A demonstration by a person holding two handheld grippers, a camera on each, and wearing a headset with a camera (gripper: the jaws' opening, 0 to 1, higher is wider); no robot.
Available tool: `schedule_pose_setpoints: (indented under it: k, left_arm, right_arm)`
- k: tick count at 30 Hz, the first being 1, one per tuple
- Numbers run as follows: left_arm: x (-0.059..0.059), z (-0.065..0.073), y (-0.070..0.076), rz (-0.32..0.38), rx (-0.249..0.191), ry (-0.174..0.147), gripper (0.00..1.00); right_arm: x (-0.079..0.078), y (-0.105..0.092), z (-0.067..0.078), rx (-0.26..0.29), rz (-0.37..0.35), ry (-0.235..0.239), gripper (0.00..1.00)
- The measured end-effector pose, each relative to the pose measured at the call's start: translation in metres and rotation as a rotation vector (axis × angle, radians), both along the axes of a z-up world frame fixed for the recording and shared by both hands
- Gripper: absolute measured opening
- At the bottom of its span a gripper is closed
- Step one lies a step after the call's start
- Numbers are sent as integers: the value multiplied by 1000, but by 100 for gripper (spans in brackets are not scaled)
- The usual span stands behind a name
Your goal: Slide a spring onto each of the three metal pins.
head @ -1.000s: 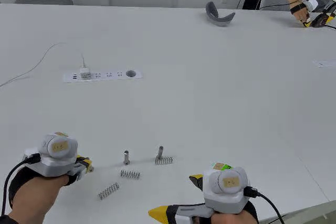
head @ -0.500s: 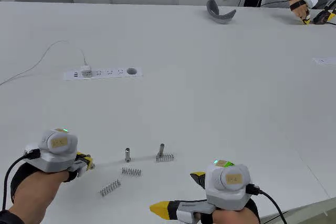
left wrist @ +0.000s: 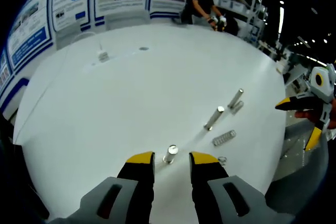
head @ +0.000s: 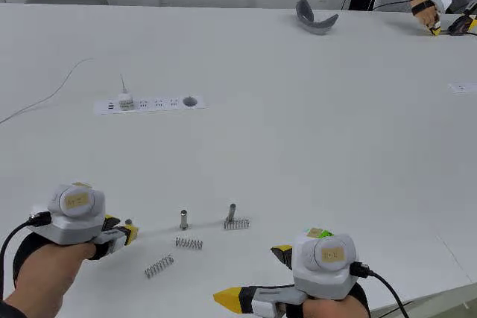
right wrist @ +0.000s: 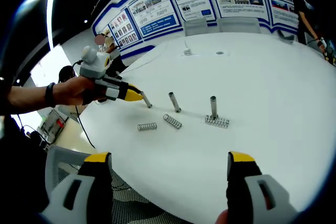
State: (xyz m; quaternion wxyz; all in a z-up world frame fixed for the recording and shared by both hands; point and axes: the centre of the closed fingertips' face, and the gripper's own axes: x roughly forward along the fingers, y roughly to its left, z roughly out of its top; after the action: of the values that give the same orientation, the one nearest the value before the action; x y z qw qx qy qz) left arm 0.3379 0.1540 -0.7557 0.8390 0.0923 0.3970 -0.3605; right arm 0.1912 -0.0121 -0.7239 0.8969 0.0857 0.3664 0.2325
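Three short metal pins stand on the white table (head: 298, 147). One pin (left wrist: 170, 153) stands just ahead of my left gripper (left wrist: 171, 160), level with the narrow gap between its open yellow tips. In the head view that left gripper (head: 128, 233) is at the lower left. The middle pin (head: 183, 219) and right pin (head: 231, 214) stand bare. A spring (head: 236, 223) lies at the right pin's foot. Two more springs (head: 188, 243) (head: 159, 266) lie loose nearer me. My right gripper (head: 253, 277) hovers wide open near the front edge, holding nothing; its own view shows the pins (right wrist: 174, 102) ahead.
A white power strip (head: 147, 103) with a plugged-in cable lies mid-table. A grey curved object (head: 313, 20) rests at the far side. Another person's hands (head: 432, 13) work at the far right corner. Chairs stand behind the table.
My left gripper has sunk slightly and edged toward the nearest pin, which now shows at its tips. The right gripper has hardly moved. The head camera shifted a little.
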Motion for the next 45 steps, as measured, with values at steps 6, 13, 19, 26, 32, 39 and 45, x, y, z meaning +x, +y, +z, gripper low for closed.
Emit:
schedule_pose_setpoints:
  k: [6, 13, 19, 26, 32, 39, 45]
  left_arm:
    - [-6, 1, 7, 4, -11, 7, 32]
    - [-16, 0, 16, -4, -15, 8, 39]
    - [-29, 1, 20, -23, -37, -18, 47]
    - [-44, -1, 27, -32, -60, -9, 55]
    - [-55, 1, 30, -45, -94, -2, 62]
    - [-67, 1, 30, -54, -116, 8, 67]
    - [-80, 1, 23, -81, -131, 12, 73]
  right_arm:
    - [-1, 0, -3, 0, 2, 8, 92]
    - [-2, 2, -4, 0, 10, 11, 93]
    - [-2, 3, -4, -1, 17, 7, 93]
    - [-3, 4, -6, -6, 22, 10, 93]
    - [-4, 7, -7, -6, 34, 14, 93]
    - [-4, 9, -7, -8, 41, 14, 93]
    - [-4, 9, -5, -10, 43, 11, 93]
